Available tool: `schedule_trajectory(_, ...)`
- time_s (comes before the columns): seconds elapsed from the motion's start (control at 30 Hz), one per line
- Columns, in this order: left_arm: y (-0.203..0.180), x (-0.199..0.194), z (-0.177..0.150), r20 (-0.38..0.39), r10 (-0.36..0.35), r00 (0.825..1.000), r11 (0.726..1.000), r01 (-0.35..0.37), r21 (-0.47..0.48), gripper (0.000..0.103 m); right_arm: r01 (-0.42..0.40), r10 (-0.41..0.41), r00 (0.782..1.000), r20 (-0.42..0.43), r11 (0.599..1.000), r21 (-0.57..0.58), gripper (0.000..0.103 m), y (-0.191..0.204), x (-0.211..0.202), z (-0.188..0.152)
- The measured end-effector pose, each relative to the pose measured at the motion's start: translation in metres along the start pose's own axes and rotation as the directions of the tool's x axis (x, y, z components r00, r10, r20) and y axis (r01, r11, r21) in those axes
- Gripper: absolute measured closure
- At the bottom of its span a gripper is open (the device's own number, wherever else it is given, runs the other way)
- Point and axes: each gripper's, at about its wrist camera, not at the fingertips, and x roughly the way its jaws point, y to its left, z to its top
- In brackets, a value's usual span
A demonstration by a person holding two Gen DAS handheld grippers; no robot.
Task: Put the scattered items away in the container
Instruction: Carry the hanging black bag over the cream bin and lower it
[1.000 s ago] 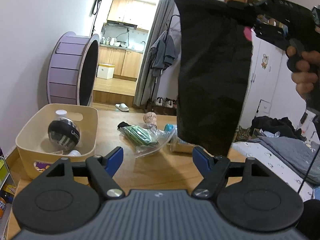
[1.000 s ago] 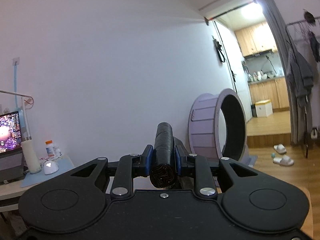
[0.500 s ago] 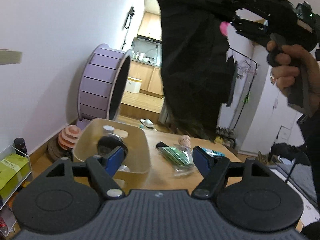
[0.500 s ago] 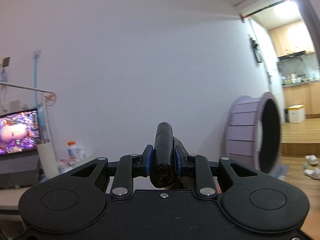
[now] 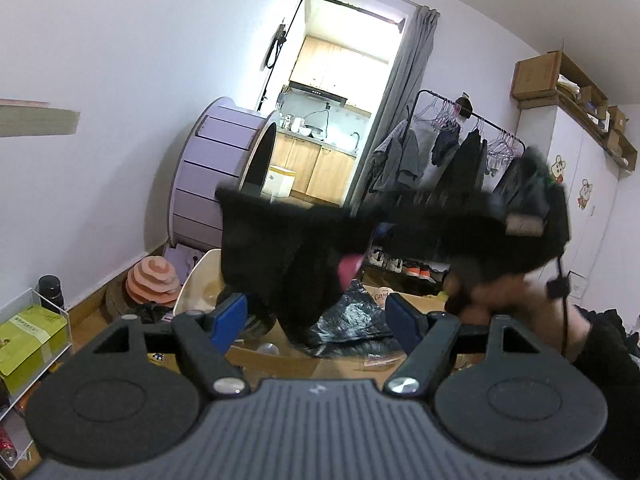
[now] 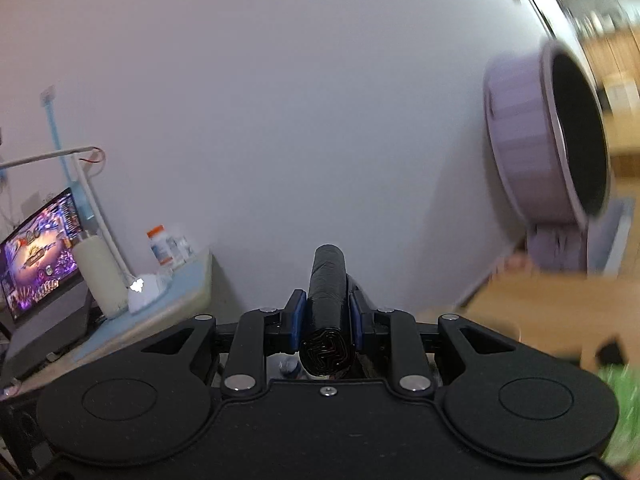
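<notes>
Only leftward: beige container point(image 5: 199, 280)

Little was legible. Green box point(image 5: 28, 334) in the clear rack at near left carried pale printed characters, too small to read. Round tag point(image 5: 383, 293) on the table showed blurred script lettering. Monitor point(image 6: 38, 248) graphics were unreadable.

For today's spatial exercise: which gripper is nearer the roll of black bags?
Right. The right gripper is shut on the roll of black bags; the left gripper stands open, apart from it.
</notes>
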Motion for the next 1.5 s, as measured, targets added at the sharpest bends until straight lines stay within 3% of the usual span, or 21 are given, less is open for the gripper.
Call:
schedule_trajectory(0.2, -0.002, -0.001, 0.0, -0.003, -0.004, 1.0, 1.0, 0.004, -0.001, 0.028, 0.1, -0.097, 0.985, -0.143, 0.995, 0.017, 0.079, -0.012, 0.008, -0.035)
schedule_trajectory(0.3, -0.001, 0.003, 0.0, -0.008, -0.004, 1.0, 1.0, 0.004, 0.005, 0.028, 0.155, -0.154, 0.973, -0.173, 0.988, -0.01, 0.072, -0.005, 0.008, -0.047)
schedule_trajectory(0.37, 0.0, 0.004, 0.0, -0.01, -0.005, 1.0, 1.0, 0.005, 0.007, 0.028, 0.14, -0.14, 0.98, -0.145, 0.99, -0.013, 0.061, -0.001, -0.005, -0.042)
schedule_trajectory(0.43, 0.001, 0.005, 0.0, -0.012, -0.003, 1.0, 1.0, 0.003, 0.003, 0.028, 0.147, -0.152, 0.984, -0.092, 0.987, -0.057, 0.037, 0.011, -0.022, -0.036)
schedule_trajectory(0.53, 0.001, 0.006, 0.0, -0.014, -0.005, 1.0, 1.0, 0.005, 0.001, 0.028, 0.18, -0.183, 0.983, -0.025, 0.978, -0.107, 0.025, 0.022, -0.046, -0.024)
schedule_trajectory(0.63, 0.0, 0.006, -0.001, -0.016, -0.005, 1.0, 1.0, 0.005, 0.005, 0.028, 0.248, -0.249, 0.968, 0.002, 0.961, -0.124, 0.012, 0.022, -0.063, -0.017)
schedule_trajectory(0.77, 0.0, 0.007, -0.001, -0.018, -0.004, 1.0, 1.0, 0.004, 0.004, 0.028, 0.306, -0.306, 0.952, 0.001, 0.951, -0.049, 0.013, -0.003, -0.074, -0.02)
schedule_trajectory(0.87, 0.0, 0.007, -0.001, -0.016, -0.005, 1.0, 1.0, 0.005, 0.004, 0.028, 0.373, -0.374, 0.927, -0.028, 0.927, -0.036, 0.018, -0.021, -0.07, -0.027)
schedule_trajectory(0.97, 0.0, 0.007, -0.002, -0.017, -0.005, 1.0, 1.0, 0.005, 0.002, 0.028, 0.404, -0.409, 0.908, -0.091, 0.912, -0.071, 0.036, -0.03, -0.051, -0.033)
schedule_trajectory(1.03, 0.001, 0.007, -0.002, -0.015, -0.004, 1.0, 1.0, 0.004, 0.001, 0.028, 0.383, -0.39, 0.913, -0.124, 0.921, -0.075, 0.052, -0.033, -0.036, -0.034)
schedule_trajectory(1.1, 0.002, 0.006, -0.003, -0.013, -0.003, 1.0, 1.0, 0.002, -0.003, 0.028, 0.34, -0.348, 0.928, -0.131, 0.937, -0.082, 0.057, -0.03, -0.023, -0.032)
schedule_trajectory(1.37, 0.002, 0.004, 0.0, 0.0, 0.007, 1.0, 1.0, -0.007, -0.028, 0.028, 0.176, -0.213, 0.955, -0.207, 0.967, -0.182, 0.058, 0.011, 0.042, -0.024)
schedule_trajectory(1.5, 0.002, 0.004, 0.0, 0.001, 0.007, 1.0, 1.0, -0.007, -0.029, 0.028, 0.117, -0.193, 0.928, -0.32, 0.964, -0.24, 0.058, 0.023, 0.079, -0.028)
